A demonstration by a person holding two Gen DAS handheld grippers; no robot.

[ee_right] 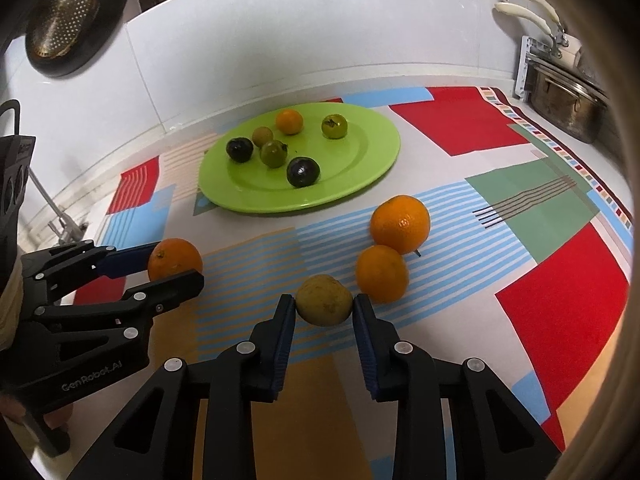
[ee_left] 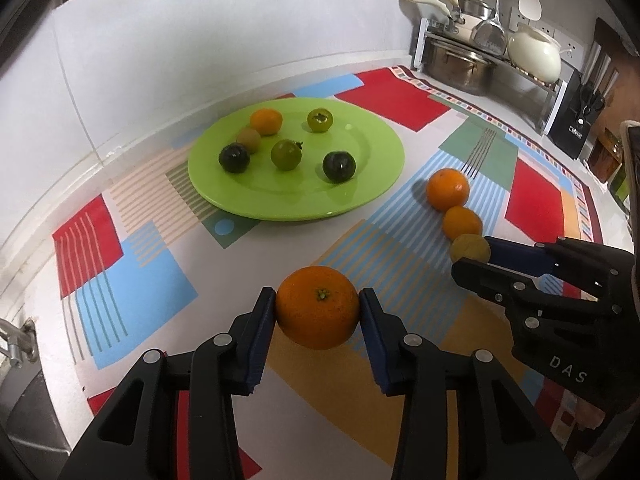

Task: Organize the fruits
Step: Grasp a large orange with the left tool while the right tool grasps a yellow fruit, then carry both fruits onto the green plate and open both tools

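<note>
An orange (ee_left: 317, 307) sits low at 6 o'clock in the left wrist view, pinched between the blue pads of the left tongs (ee_left: 318, 308), which are closed on its sides. The right tongs (ee_right: 324, 306) are closed on a yellowish fruit (ee_right: 324, 300), perhaps a lemon, though the fisheye blurs it. At 1 o'clock from that fruit lie two more oranges (ee_right: 382, 274), touching each other. At 11 o'clock the green plate (ee_right: 360, 184) on the patterned table (ee_right: 560, 300) holds six small fruits.

Both wrist views share plate (ee_left: 372, 184).
</note>
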